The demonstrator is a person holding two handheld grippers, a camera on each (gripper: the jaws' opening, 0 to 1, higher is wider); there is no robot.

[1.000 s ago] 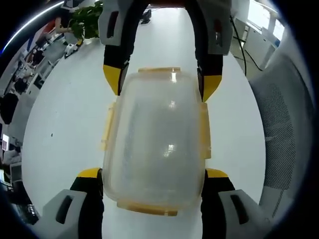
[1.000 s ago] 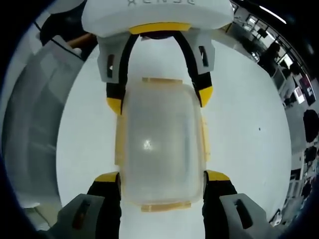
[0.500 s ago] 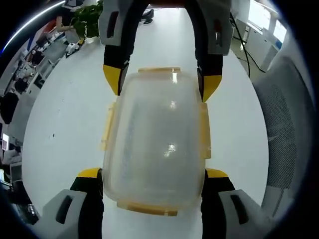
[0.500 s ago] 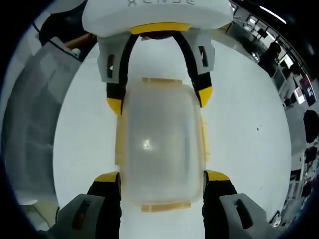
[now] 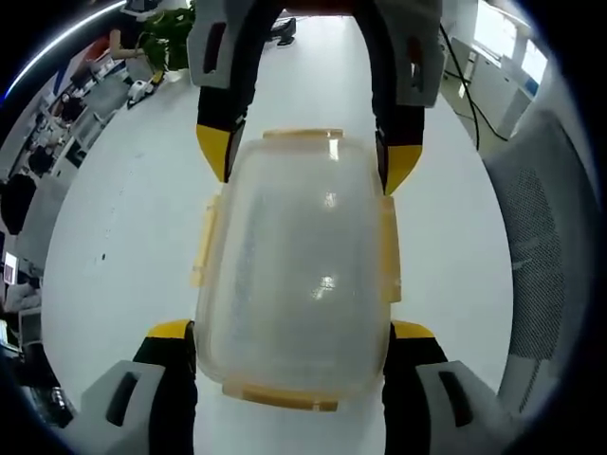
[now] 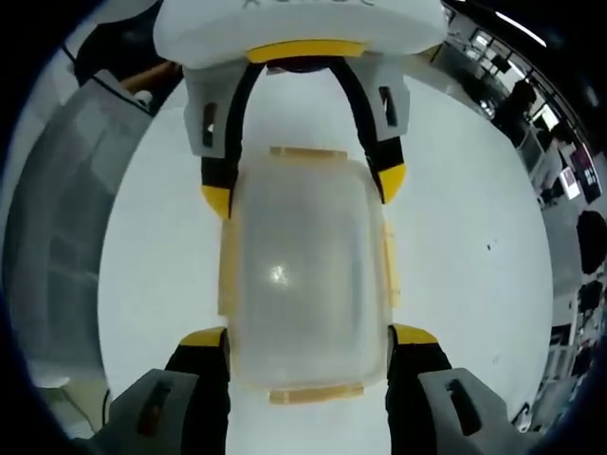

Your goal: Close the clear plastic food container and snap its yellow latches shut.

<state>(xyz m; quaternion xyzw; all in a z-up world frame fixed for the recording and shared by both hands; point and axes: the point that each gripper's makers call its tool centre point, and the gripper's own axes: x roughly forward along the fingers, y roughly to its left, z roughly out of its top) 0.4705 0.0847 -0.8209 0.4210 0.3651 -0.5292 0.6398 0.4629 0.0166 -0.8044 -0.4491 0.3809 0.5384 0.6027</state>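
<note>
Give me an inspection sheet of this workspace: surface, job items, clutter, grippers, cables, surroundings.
Surface: white table, bare around the container.
Job items: clear plastic food container with its lid on; yellow latches along its sides and ends, whether snapped shut cannot be told.
Clutter: nothing seen.
Grippers: left gripper straddles one end of the container, right gripper the opposite end; contact of the yellow tips with the walls cannot be told.
Cables: black cable beyond the table.
Surroundings: green plant, mesh chair, office desks behind.

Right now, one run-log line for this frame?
lid on clear container | left gripper, right gripper straddle opposite ends | yellow latches seating unclear | white table
</note>
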